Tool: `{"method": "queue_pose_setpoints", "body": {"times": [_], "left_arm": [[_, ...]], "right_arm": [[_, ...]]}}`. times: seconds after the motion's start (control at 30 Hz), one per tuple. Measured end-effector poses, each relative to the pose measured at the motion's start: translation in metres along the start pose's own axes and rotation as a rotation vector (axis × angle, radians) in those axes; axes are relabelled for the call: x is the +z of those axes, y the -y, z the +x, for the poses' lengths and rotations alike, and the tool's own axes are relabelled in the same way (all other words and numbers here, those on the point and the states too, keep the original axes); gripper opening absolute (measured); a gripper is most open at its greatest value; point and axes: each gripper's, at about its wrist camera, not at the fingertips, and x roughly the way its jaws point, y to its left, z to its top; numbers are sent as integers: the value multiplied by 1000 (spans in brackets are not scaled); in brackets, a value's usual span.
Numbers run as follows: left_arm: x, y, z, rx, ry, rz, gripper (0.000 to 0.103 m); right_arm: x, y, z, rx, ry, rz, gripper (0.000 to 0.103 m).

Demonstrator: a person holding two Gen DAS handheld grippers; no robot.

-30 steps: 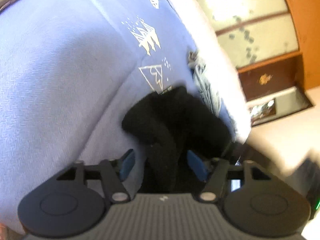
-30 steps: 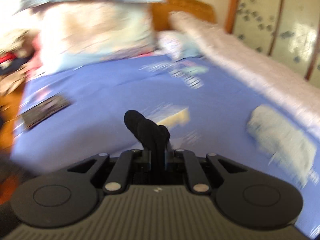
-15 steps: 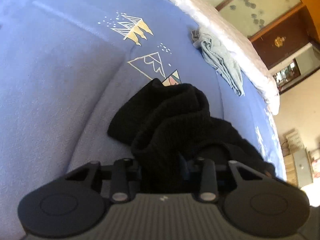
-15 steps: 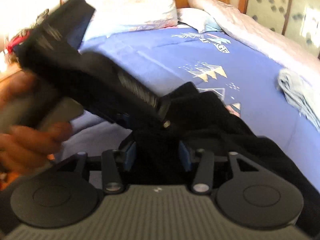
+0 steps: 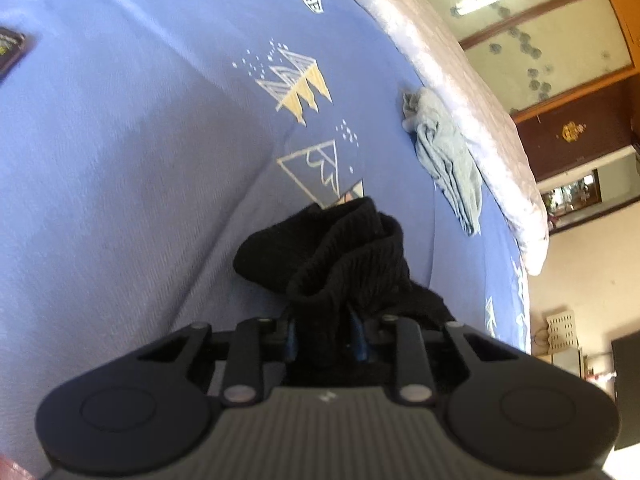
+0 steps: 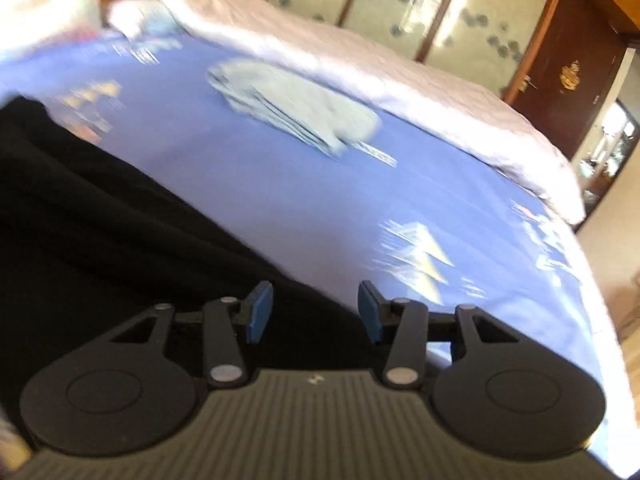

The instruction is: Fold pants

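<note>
Tongs, left [image 5: 323, 334]: at the bottom centre of the left wrist view, blue pads closing on a bunched fold of the black pants [image 5: 344, 268], the cloth pinched between them and rising just above the fingers in a ribbed heap. Beyond the heap, the blue bed sheet [image 5: 140, 168] filled the left and middle of the frame, printed with pale mountain shapes. Grey garment [image 5: 448, 160]: crumpled at the centre right, lying on the sheet just beside the white quilt [image 5: 460, 92], which ran diagonally toward the upper middle. Dark flat object [image 5: 10, 50] at the left edge, too cropped to identify. Panelled wardrobe doors [image 5: 532, 36] occupied the upper right.

Tongs, right [image 6: 314, 314]: at the bottom centre of the right wrist view, released, blue pads standing apart with nothing gripped; black cloth lay beneath and behind the gap. Pants [image 6: 100, 232] spread across the lower left of that frame, resting on the sheet [image 6: 300, 200]. Farther up, the grey garment [image 6: 296, 108] showed blurred at the upper middle, the quilt [image 6: 400, 76] behind it, the wardrobe doors [image 6: 420, 4] along the top. A dark brown door [image 6: 568, 76] stood at the upper right.
</note>
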Motion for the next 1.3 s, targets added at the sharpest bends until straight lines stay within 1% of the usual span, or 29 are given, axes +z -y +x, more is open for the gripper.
{"method": "queue_pose_setpoints", "body": {"times": [0.03, 0.1, 0.13, 0.17, 0.2, 0.23, 0.3, 0.37, 0.4, 0.47, 0.5, 0.53, 0.57, 0.6, 0.67, 0.7, 0.73, 0.77, 0.8, 0.87, 0.9, 0.93, 0.97, 1.0, 1.07, 1.13, 1.17, 1.23, 1.3], "left_arm": [[2, 2, -2, 10, 7, -2, 22], [3, 6, -7, 25, 17, -2, 21], [4, 7, -8, 31, 20, -5, 21], [4, 8, -9, 37, 22, -7, 20], [3, 9, -9, 44, 23, -10, 19], [3, 10, -10, 52, 25, -11, 19], [3, 11, -10, 64, 26, -9, 19], [1, 11, -10, 69, 25, -9, 19], [1, 11, -10, 70, 24, -8, 19], [-1, 10, -10, 72, 27, -2, 19], [-2, 9, -11, 73, 29, 0, 19], [-3, 6, -12, 73, 29, -4, 19], [-4, 3, -12, 71, 26, -12, 19], [-4, -1, -12, 72, 23, -23, 19], [-7, -7, -12, 77, 16, -42, 19], [-8, -9, -12, 80, 12, -45, 20], [-9, -9, -14, 83, 11, -44, 22], [-11, -9, -18, 86, 13, -39, 24], [-12, -7, -24, 92, 24, -30, 23], [-13, -2, -44, 108, 79, 0, 23], [-14, -1, -56, 97, 110, 5, 23], [-14, 0, -70, 75, 143, 2, 25], [-13, 3, -78, 62, 165, 3, 28], [-11, 8, -84, 57, 185, 16, 31], [-9, 26, -85, 84, 205, 73, 51], [-9, 48, -73, 135, 206, 137, 62], [-9, 57, -64, 147, 199, 177, 65], [-7, 71, -39, 177, 169, 247, 72], [-4, 75, -13, 227, 134, 239, 71]], "right_arm": [[-2, 4, 11, 15, -42, -11, 49], [-8, 6, 23, 43, -90, -34, 47], [-13, 3, 27, 57, -102, -56, 43], [-17, 0, 28, 60, -94, -82, 24], [-20, -8, 28, 54, -84, -108, 11], [-19, -15, 24, 21, -70, -135, 4], [-18, -20, 1, -27, 12, -143, 4], [-14, -9, -32, -38, 90, -78, 4], [-13, -1, -52, -28, 129, -42, 4], [-20, 5, -99, 25, 202, -1, 4], [-26, 4, -116, 62, 227, -4, 4], [-36, 2, -131, 100, 230, -11, 4], [-47, -1, -141, 142, 202, -10, 5], [-60, -5, -144, 196, 149, -1, 5], [-90, -15, -140, 288, 23, 30, 11], [-105, -22, -135, 312, -43, 41, 11], [-117, -27, -130, 311, -95, 50, 12], [-124, -28, -128, 295, -115, 73, 13], [-129, -23, -129, 284, -109, 126, 13], [-136, 5, -143, 290, -45, 309, 17], [-143, 21, -154, 281, 1, 402, 19], [-148, 40, -163, 252, 46, 484, 25], [-154, 57, -171, 198, 79, 548, 32], [-159, 76, -174, 131, 97, 609, 33], [-169, 111, -173, -23, 87, 717, 33], [-179, 141, -168, -172, 56, 829, 34], [-185, 157, -166, -229, 44, 897, 35], [-191, 181, -158, -270, 46, 1007, 35], [-192, 196, -143, -257, 51, 1088, 35]]}}
